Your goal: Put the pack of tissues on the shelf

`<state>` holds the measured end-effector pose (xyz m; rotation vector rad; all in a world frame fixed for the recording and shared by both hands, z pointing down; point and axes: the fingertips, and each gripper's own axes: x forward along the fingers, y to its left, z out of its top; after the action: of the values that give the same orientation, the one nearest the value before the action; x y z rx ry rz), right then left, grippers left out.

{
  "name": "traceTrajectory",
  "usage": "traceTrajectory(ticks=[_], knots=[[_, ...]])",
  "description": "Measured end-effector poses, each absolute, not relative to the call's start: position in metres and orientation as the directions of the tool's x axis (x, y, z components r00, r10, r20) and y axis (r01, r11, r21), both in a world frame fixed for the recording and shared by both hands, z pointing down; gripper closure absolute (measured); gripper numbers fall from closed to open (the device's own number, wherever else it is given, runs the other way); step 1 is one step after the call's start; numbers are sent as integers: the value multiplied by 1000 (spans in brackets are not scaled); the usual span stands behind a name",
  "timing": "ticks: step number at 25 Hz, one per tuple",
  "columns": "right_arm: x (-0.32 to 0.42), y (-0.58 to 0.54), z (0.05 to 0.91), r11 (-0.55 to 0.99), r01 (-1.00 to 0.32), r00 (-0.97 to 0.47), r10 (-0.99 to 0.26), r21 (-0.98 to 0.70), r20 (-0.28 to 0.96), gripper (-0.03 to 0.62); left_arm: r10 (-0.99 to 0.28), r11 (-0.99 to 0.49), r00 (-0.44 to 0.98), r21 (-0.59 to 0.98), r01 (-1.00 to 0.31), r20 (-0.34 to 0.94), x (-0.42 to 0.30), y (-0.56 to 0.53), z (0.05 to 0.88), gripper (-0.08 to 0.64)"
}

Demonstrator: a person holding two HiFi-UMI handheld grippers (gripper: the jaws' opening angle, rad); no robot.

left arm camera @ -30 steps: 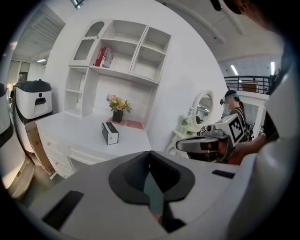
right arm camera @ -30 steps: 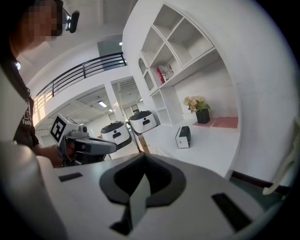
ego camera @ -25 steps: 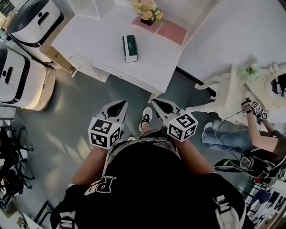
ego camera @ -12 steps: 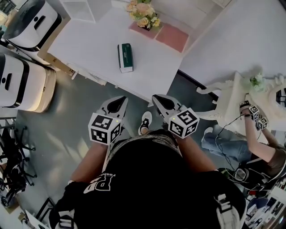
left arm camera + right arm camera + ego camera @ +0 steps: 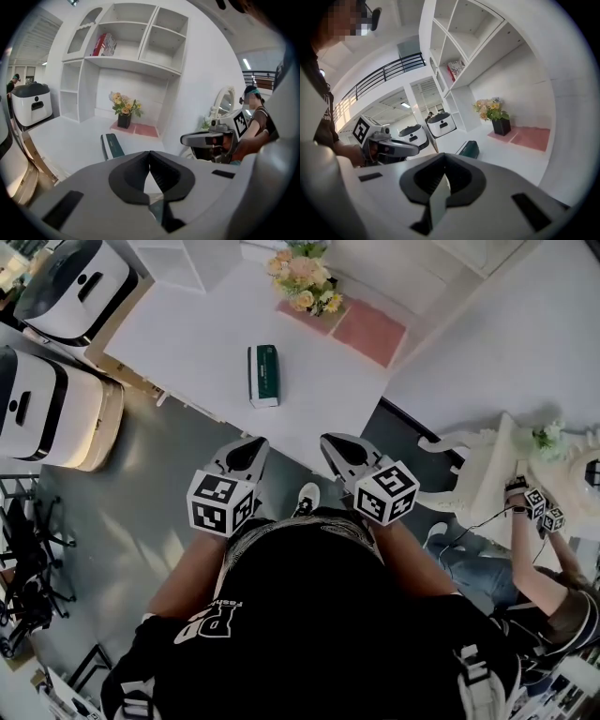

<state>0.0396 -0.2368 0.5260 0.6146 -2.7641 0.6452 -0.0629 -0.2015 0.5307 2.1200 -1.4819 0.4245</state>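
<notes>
On the white table point(image 5: 187, 334) in front of you, the pack of tissues point(image 5: 263, 376) lies flat, dark green on top with a white side; its print is too small to read. Farther to the right stand the flowers point(image 5: 305, 277) beside a pink mat point(image 5: 370, 329). Your left gripper point(image 5: 255, 444) and right gripper point(image 5: 330, 441) hang side by side at the near table edge, apart from the pack, both with jaws pressed together on nothing. Each carries black-and-white square markers. The shelf point(image 5: 136, 42) above the table holds a red and white box point(image 5: 104, 44) whose lettering is not readable.
</notes>
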Motion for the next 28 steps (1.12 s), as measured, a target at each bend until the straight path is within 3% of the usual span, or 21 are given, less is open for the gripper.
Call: traceTrajectory(ticks=[12, 28], knots=[[21, -265, 541, 819, -451, -878, -335, -354, 343, 583, -792, -243, 312, 198, -950, 525, -94, -229, 532, 546], [-57, -278, 565, 757, -568, -801, -418, -323, 429, 577, -726, -345, 406, 216, -913, 555, -165, -256, 550, 546]])
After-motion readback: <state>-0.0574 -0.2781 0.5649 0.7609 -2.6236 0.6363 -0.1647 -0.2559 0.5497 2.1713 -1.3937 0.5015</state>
